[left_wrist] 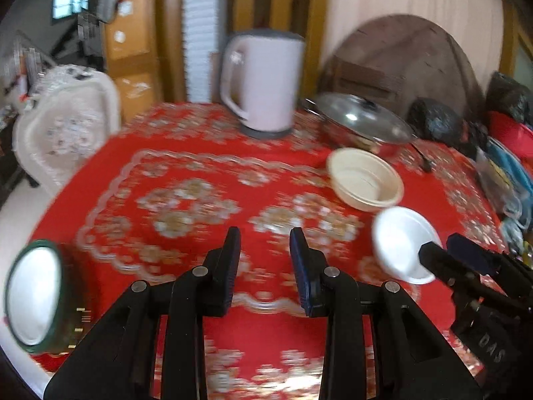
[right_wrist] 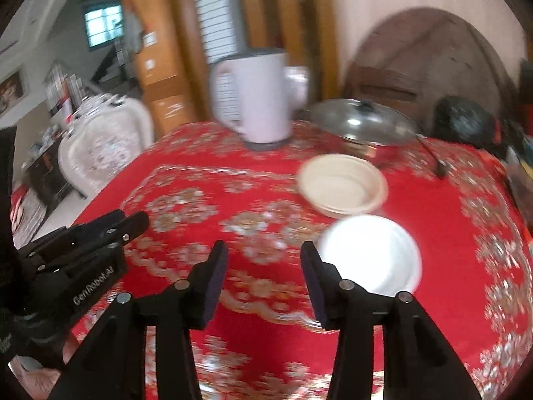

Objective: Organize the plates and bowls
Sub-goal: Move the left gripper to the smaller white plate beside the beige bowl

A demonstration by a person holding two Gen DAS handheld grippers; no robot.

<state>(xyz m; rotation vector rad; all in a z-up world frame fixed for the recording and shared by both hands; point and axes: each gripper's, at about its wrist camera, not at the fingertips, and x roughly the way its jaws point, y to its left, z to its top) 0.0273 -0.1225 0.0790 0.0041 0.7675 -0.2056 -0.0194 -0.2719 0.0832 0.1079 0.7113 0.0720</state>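
On the red patterned tablecloth [left_wrist: 206, 170] a cream bowl [left_wrist: 364, 180] sits right of centre, with a white bowl [left_wrist: 399, 243] just in front of it. A white dish with a dark green rim [left_wrist: 33, 295] stands at the table's left edge. My left gripper [left_wrist: 265, 260] hovers over the bare cloth, jaws a little apart and nothing between them. My right gripper [right_wrist: 265, 266] is open and empty. The white bowl [right_wrist: 369, 253] lies just right of its right finger, and the cream bowl [right_wrist: 343, 183] is beyond that. Everything is motion-blurred.
A pale kettle [left_wrist: 263, 80] stands at the table's far side beside a steel pan with a glass lid [left_wrist: 363, 120]. Black bags [left_wrist: 436, 120] and packets crowd the right edge. A white chair [left_wrist: 66, 123] stands off the left. The left gripper [right_wrist: 133, 220] shows at the right wrist view's left.
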